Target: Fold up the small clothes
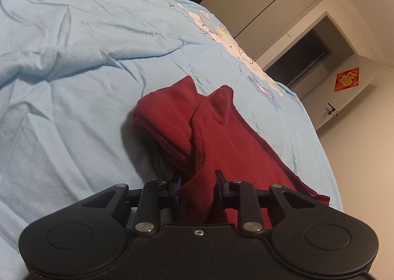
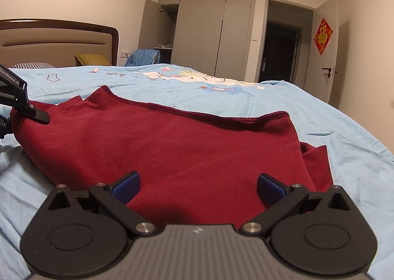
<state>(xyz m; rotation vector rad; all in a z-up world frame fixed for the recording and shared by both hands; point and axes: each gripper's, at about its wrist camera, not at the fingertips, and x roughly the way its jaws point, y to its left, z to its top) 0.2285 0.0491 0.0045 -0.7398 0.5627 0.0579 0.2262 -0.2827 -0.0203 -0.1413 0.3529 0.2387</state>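
On the bed: I see a dark red garment (image 2: 172,147) spread over a light blue bedsheet (image 2: 320,107) that carries a cartoon print toward its far side.
Garment, right wrist view: it fills the centre and lower middle of the frame, its ribbed edge running from upper left to centre right, with a second layer peeking out at its right side.
Garment, left wrist view: the same red cloth (image 1: 221,137) sits at centre and lower centre, bunched into thick folds with a rolled sleeve-like part to the left.
Left gripper (image 1: 198,182): at the bottom centre of its own view I see its jaws drawn close with a gathered fold of the garment pinched between them; in the right wrist view it enters at the left edge (image 2: 37,116), touching the garment's left corner.
Right gripper (image 2: 198,184): its jaws stand wide apart at the bottom of its view, the blue pads (image 2: 126,185) on either side above the red cloth, gripping nothing that I can see.
Background: a wardrobe (image 2: 209,28) and a door (image 2: 328,58) with a red decoration (image 2: 322,35) fill the upper right; a headboard (image 2: 56,41) is at upper left.
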